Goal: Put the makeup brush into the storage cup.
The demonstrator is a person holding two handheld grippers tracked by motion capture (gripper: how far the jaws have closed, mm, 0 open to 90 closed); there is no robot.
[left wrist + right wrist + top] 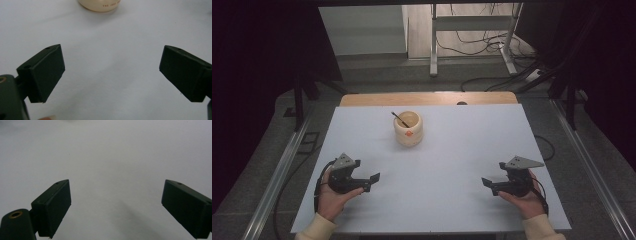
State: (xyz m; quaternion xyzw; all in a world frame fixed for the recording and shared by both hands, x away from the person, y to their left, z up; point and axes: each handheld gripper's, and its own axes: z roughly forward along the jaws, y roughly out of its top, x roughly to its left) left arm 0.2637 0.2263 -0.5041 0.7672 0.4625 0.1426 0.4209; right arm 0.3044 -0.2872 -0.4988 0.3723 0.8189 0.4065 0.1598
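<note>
A cream-coloured cup (408, 128) with an orange mark on its side stands on the white table top (462, 150), toward the back centre, with a thin dark stick (400, 119) leaning out of it. In the left gripper view its base (100, 5) shows at the top edge. My left gripper (371, 182) rests at the near left, jaws wide apart and empty, pointing right. My right gripper (489, 185) rests at the near right, also open and empty, pointing left. The left gripper (112, 72) and the right gripper (116, 207) each frame bare white table.
A wooden strip (427, 98) runs along the table's far edge. Metal rails (287, 165) flank both sides. Beyond the table stand a white frame's legs (434, 45) and loose cables (482, 42) on the floor. Wide white surface lies between the two grippers.
</note>
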